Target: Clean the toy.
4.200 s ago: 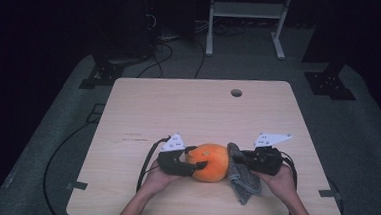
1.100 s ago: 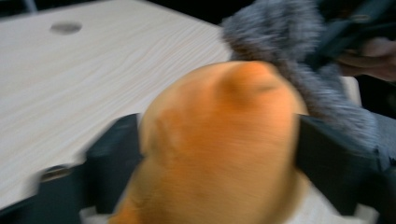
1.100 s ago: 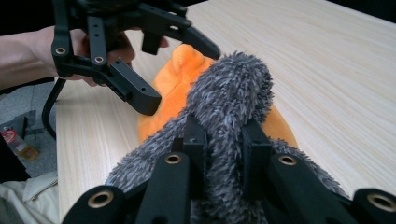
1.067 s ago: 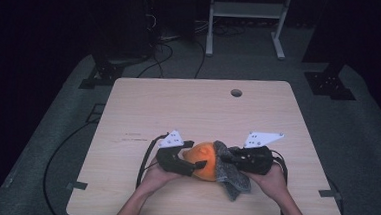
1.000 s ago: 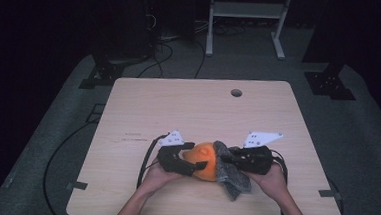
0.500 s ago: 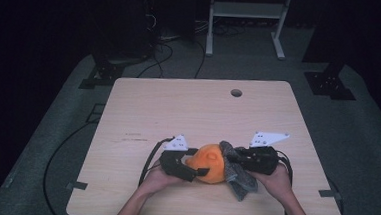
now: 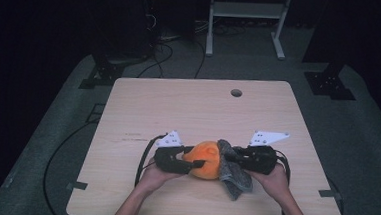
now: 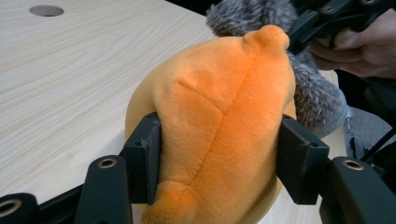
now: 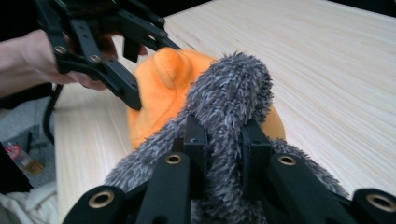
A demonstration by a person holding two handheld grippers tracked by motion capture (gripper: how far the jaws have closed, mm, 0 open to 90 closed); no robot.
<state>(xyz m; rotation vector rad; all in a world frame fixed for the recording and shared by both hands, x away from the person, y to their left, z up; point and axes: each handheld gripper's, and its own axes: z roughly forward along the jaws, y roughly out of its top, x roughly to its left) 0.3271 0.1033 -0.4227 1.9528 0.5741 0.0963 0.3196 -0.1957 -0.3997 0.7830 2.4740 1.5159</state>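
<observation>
Left gripper view shows my left gripper (image 8: 219, 158) with its jaws, which have just been closing, pressed into both sides of the orange plush (image 8: 219, 116). It rests on the wooden surface (image 7: 178, 112) near the front edge, between my hands. My right gripper (image 9: 224, 154) has its jaws pinching a fold of the grey furry part (image 9: 233, 98), which lies against the orange plush.
</observation>
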